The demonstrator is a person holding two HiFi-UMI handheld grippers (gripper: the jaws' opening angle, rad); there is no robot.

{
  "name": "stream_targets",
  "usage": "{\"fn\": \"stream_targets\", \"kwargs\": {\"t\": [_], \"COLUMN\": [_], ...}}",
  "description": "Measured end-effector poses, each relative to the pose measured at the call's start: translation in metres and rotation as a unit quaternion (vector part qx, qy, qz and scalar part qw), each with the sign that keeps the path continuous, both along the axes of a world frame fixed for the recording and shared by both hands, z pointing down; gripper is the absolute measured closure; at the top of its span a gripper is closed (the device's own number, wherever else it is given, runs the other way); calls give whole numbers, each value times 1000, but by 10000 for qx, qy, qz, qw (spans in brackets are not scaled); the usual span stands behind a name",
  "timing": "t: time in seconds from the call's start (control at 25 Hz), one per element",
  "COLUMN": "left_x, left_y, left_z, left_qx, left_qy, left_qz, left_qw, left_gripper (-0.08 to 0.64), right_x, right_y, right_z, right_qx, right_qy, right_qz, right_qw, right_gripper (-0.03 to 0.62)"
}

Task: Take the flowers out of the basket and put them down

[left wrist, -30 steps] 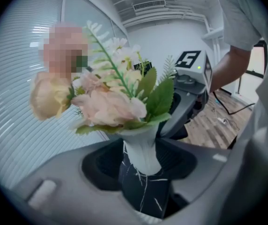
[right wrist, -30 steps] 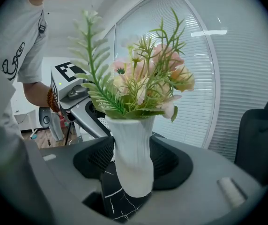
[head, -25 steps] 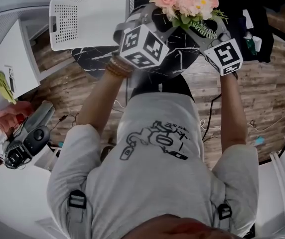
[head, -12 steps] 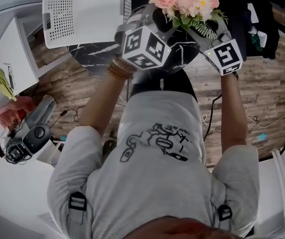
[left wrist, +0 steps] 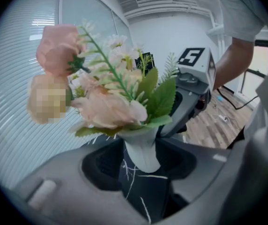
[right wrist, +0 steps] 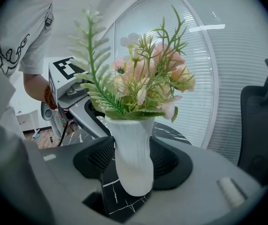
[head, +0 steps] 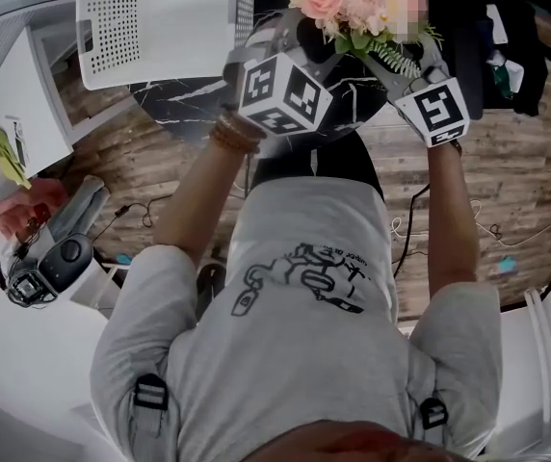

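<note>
Over the table (head: 191, 102), flowers (head: 362, 3) are already clear of the basket (head: 160, 22) - that half of the job looks done. The basket sits well apart at the far L side of the table, tipped, w/ its perforated wall facing the camera, and nothing of the bouquet is near it.

What's left, as I judge it: set them down and let go. The flowers stand upright in a white ribbed vase (right wrist: 131, 139), carried between 2 grippers above the black marble top. In the R gripper view the vase's rounded base shows w/ marble right behind it. It looks very low, but I can't tell if it touches yet, so I'd call the put-down not finished.

Fingers:
- L gripper (left wrist: 141, 165) - jaws part-way apart, dark pads (left wrist: 101, 165) flanking the narrow lower part of the vase and clamped on it, w/ leaves and pink blooms fanning out above.
- R gripper (right wrist: 133, 172) - same, jaws about half spread, pads (right wrist: 171, 161) pressed on either side of the vase body.

The 2 grippers come at the vase from opposite sides; each shows in the other's view, just behind the vase. Neither holds anything else.
</note>
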State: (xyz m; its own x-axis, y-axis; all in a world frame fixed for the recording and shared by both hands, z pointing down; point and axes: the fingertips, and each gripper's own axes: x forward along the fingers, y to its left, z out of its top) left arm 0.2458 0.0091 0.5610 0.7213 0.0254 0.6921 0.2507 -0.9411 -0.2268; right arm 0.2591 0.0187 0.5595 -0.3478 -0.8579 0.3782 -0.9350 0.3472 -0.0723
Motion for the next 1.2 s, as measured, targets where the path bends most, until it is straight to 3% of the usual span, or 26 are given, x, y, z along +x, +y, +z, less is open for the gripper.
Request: {"fn": "stream_targets", "kwargs": {"t": [1.2], "left_x": [1], "left_y": [-1], "left_z": [13], "left_qx": [-335], "left_qy": [104], "left_qz": [-147], "left_qw": [9993], "left_gripper": [342], "right_x": [5], "right_y": [1], "right_z": [14], "right_qx": [-79], "right_qy": [-198], "right_qz": [117], "right_qw": [9997], "right_gripper": [332]}}
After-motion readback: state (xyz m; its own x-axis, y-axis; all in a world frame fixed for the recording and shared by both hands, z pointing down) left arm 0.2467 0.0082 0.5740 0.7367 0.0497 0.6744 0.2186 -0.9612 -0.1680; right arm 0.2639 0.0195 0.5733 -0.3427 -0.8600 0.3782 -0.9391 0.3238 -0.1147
